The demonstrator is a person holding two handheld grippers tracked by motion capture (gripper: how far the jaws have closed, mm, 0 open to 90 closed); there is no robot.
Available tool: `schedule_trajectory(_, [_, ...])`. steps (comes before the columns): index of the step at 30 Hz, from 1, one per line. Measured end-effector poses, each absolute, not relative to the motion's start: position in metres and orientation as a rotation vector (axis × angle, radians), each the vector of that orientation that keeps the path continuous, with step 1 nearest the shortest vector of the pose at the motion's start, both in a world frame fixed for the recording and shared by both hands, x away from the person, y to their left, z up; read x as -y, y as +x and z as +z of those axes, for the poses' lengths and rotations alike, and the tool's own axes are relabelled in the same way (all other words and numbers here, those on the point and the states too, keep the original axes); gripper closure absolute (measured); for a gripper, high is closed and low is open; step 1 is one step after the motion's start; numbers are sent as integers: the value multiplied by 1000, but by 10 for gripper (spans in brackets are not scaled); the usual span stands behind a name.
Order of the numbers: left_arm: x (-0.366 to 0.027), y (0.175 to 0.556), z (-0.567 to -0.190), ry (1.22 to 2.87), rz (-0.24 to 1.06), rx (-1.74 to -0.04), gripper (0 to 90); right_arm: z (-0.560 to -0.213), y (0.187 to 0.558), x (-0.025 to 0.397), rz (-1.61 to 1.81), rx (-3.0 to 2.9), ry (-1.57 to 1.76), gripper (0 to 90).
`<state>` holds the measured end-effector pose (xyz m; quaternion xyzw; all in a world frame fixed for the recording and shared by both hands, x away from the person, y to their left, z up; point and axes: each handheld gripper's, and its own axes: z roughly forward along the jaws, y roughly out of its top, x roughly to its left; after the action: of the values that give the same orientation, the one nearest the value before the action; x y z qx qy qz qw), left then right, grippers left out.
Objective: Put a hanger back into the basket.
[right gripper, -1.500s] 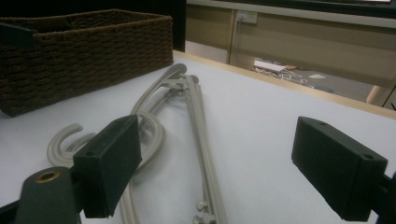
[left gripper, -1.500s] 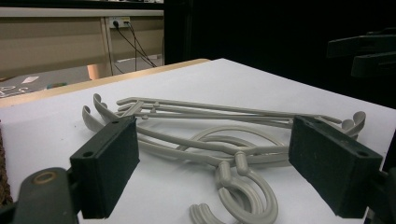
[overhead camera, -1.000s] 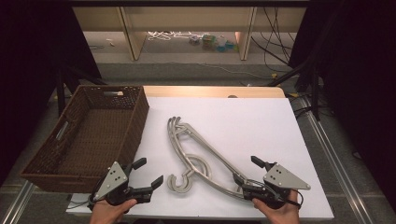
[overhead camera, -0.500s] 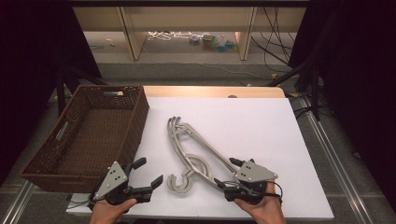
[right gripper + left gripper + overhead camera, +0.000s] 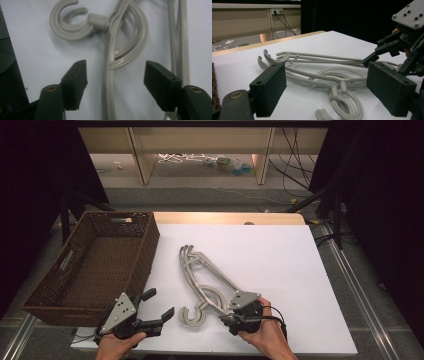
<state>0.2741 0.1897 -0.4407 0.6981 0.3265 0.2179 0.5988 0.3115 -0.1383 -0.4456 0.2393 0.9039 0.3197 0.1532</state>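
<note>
Right hand-held gripper (image 5: 231, 318) is hovering, jaws apart, over grey plastic hangers (image 5: 202, 277).
Left hand-held gripper (image 5: 159, 309), jaws apart, is sitting beside their hooks.

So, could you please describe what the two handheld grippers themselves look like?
Both are black two-jaw tools. The left gripper carries a grey three-cornered plate dotted with small holes, and its jaws end in flat, blocky black pads with brass-coloured pivot rivets. The right gripper has the same grey plate and a thin black cable trailing behind.
</note>
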Motion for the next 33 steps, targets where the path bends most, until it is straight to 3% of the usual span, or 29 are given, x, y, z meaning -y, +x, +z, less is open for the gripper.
schedule_trajectory(23, [-189,276,-442,1625,503,-749,161,-459,331,126,789,-2761,737,716])
schedule_trajectory(33, [-189,276,-441,1639,505,-762,161,-451,331,129,779,-2773,699,770])
